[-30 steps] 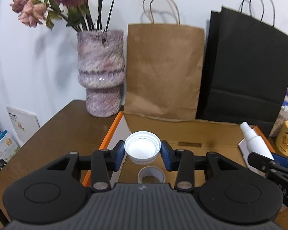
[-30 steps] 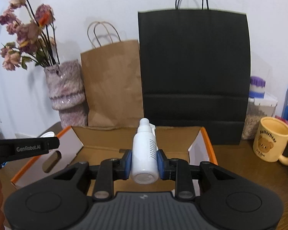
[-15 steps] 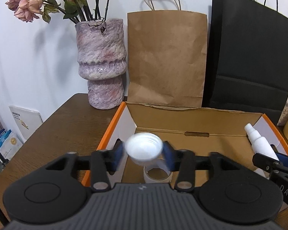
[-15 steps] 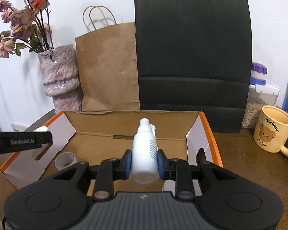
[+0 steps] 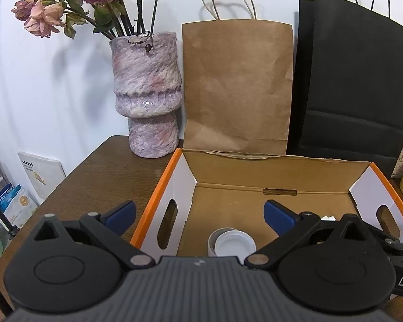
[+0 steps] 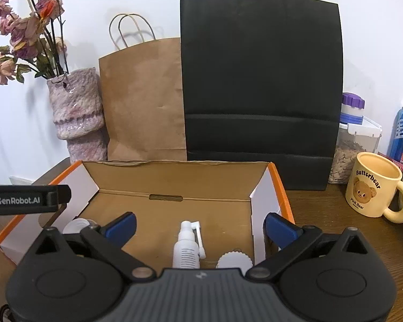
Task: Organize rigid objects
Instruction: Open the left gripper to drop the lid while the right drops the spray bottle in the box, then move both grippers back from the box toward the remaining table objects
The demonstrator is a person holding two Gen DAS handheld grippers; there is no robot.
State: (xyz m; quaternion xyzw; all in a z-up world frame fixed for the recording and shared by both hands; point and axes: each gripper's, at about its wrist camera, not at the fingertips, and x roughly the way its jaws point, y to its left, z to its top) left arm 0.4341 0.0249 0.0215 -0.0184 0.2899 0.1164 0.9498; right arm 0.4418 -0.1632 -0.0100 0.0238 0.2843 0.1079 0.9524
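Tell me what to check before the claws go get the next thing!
1. Left claw open and holding nothing: ok.
2. Right claw open and holding nothing: ok.
3. White cap down inside the cardboard box, on the tape roll: ok.
4. Spray bottle lying on the box floor, free of the claw: ok.
5. Room left in the box: ok, bare floor shows at the back.
6. Next thing to pick: cannot tell, only the yellow mug and jars sit nearby.
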